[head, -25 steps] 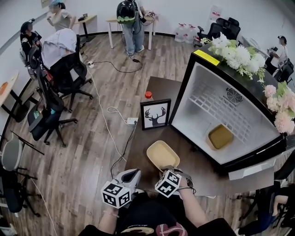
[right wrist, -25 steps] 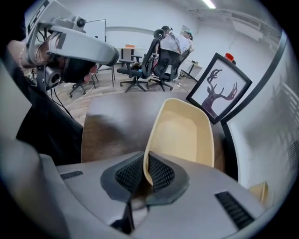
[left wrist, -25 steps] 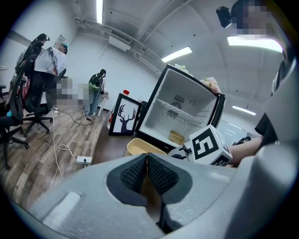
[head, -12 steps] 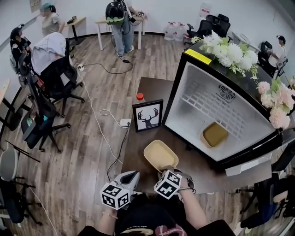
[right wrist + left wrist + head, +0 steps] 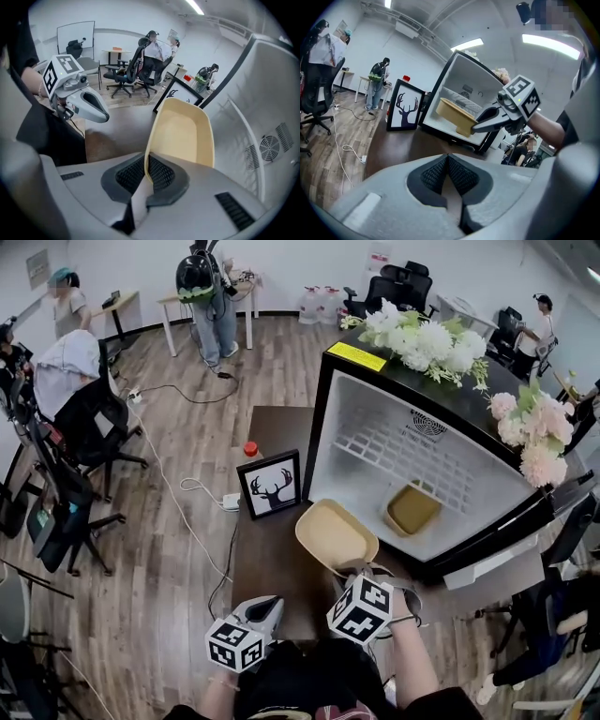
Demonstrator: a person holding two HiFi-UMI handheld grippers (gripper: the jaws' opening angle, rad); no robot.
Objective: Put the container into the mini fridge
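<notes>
- The dark brown surface (image 5: 272,563) is the biggest thing here and carries pretty much everything.
- The mini fridge (image 5: 361,413) stands on the right side of it, open front facing me, white inside with a wire rack.
- Flowers on top of the fridge: a white bunch (image 5: 422,338) at the back and a pink bunch (image 5: 534,432) further right.
- The container (image 5: 336,537) is a pale yellow tub. It's up off the surface, tilted, just in front of the fridge opening and not inside.
- My right gripper (image 5: 361,573) has it. In the right gripper view the fingers are pinched narrow on the near rim of the tub (image 5: 183,133), one pad inside and one outside.
- My left gripper (image 5: 267,607) hangs low at the near edge of the surface, left of the right one. Its fingers are closed together with nothing between them (image 5: 449,176).
- A framed deer picture (image 5: 270,486) stands upright just left of the fridge.
- A second tub (image 5: 412,509), darker yellow, sits on the fridge floor toward the back right.
- A little bottle with a red cap (image 5: 249,450) is right behind the deer picture.
</notes>
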